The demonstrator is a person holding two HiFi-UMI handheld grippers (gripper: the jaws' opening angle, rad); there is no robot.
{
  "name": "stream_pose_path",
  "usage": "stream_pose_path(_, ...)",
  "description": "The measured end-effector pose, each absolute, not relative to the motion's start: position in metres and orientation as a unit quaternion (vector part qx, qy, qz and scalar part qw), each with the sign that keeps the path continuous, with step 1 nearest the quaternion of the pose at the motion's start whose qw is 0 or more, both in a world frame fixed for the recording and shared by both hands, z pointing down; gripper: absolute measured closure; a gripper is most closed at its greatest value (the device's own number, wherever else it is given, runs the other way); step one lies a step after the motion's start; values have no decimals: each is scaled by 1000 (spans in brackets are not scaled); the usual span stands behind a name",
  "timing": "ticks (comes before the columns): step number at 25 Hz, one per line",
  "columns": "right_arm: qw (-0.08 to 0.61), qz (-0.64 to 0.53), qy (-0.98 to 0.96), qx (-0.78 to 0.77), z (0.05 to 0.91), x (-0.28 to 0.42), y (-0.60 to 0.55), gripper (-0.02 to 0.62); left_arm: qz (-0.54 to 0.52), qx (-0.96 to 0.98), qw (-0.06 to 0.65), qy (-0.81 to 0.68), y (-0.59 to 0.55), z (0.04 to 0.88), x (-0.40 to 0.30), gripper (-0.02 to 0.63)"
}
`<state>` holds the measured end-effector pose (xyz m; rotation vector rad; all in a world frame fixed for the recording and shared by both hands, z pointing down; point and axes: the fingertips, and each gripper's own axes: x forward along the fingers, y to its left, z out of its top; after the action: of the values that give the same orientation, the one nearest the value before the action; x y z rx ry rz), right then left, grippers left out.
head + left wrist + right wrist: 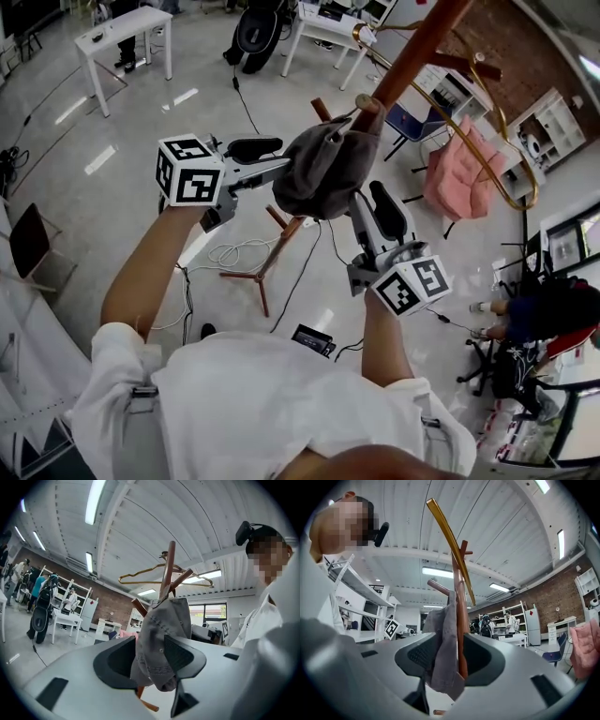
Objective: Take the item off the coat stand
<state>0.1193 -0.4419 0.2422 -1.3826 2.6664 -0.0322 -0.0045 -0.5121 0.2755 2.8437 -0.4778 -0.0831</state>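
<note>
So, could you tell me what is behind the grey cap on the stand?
The wooden pole shows above and below the grey cap; the stretch behind it is covered.

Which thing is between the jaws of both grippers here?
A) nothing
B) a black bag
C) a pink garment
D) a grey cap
D: a grey cap, hung on the coat stand, shows between the open jaws of the left gripper and right gripper.

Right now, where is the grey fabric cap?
The grey fabric cap hangs mid head view on the wooden coat stand, between the left gripper and right gripper.
</note>
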Motion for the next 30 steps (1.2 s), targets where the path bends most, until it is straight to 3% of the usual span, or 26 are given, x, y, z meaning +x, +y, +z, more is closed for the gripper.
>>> stream_pose_path(7,39,-10,887,-460,255,99,-450,433,-19,980,138,-141,-516,289,4,416)
stream_pose_path(11,31,-12,886,-462,259,99,-457,468,-31,980,140,-137,-513,288,1,483)
stream_pose_path(21,39,-14,894,-445,257,105,-448,543,-50,984,118,-123,-487,272,-5,574)
stream_pose_path(30,68,6,894,-442,254,72,-434,548,-75,985,108,-109,-464,267,-47,583)
